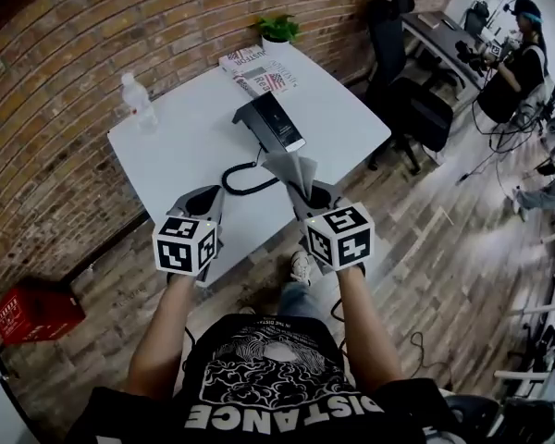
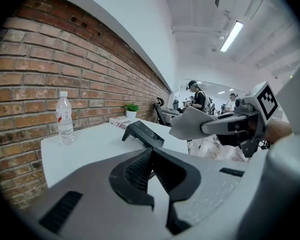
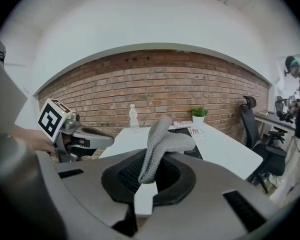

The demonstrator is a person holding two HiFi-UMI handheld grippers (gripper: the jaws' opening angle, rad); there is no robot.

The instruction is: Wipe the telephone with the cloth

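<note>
**One cloth (image 3: 162,139) clamped, telephone (image 1: 270,123) untouched**

Clamps the cloth between the closed jaws of the right gripper (image 3: 146,183), leaving a folded flap standing free beyond the tips, likely as the wiping pad. Carries the left gripper (image 2: 151,159) beside it with jaws together on nothing, probably spare for steadying the set. Finds the telephone ahead of and below both tools, on the white table (image 1: 176,155), well apart from the flap, handset cord (image 1: 245,185) curling toward the near edge. Calls for a reach forward and down before any wiping; risks snagging that cord.
</note>
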